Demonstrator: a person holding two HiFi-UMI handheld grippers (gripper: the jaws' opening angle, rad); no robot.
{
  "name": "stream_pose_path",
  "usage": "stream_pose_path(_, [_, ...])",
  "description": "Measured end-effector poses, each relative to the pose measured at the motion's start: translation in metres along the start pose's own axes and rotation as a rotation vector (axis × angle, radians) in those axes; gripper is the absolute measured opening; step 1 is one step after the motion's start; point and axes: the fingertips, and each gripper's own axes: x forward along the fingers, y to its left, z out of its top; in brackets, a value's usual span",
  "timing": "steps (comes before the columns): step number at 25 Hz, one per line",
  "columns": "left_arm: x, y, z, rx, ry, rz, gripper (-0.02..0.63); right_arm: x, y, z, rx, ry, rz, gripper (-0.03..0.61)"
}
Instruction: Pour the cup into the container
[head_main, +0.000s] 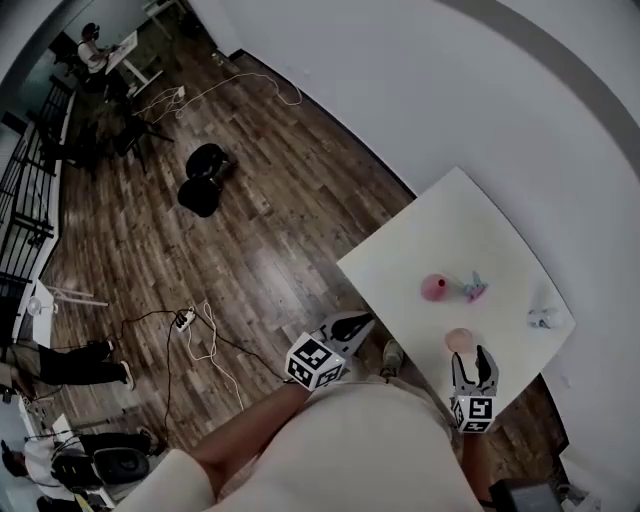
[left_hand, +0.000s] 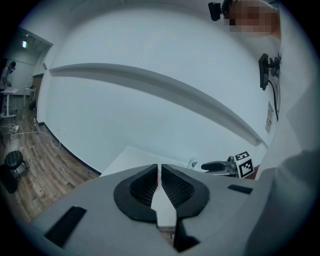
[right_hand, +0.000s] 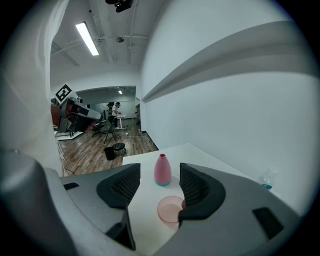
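On the table (head_main: 480, 230), pink cup (head_main: 458, 340) stands ungrasped at 12 o'clock of right gripper (head_main: 474, 365), jaws apart; pink bottle (head_main: 434, 288) at 11 o'clock; left gripper (head_main: 358, 322) jaws nearly together, empty; grasp and pouring remain.

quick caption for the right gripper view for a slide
Open right gripper over a white table, a shallow pink cup near its right jaw and an upright pink bottle beyond.

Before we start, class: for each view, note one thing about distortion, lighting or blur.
Head view: fisheye bows the grey wall band; corners go dark. Left gripper view: the wall ledge curves into an arc; mosaic patch top right. Right gripper view: the ceiling light glares; the pink bottle is sharp.
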Motion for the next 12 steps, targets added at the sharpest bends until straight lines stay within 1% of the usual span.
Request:
stream_pose_path(7, [-0.006,0.01,-0.014,0.009,-0.018,0.097,0.014,0.037,0.011,-0.011,-0.056,-0.04,0.114,0.229])
stream_pose_path(12, [-0.029,0.015,-0.004,-0.027,-0.045,0.203,0.014,0.052,0.024,0.016,-0.087,-0.074,0.198,0.227])
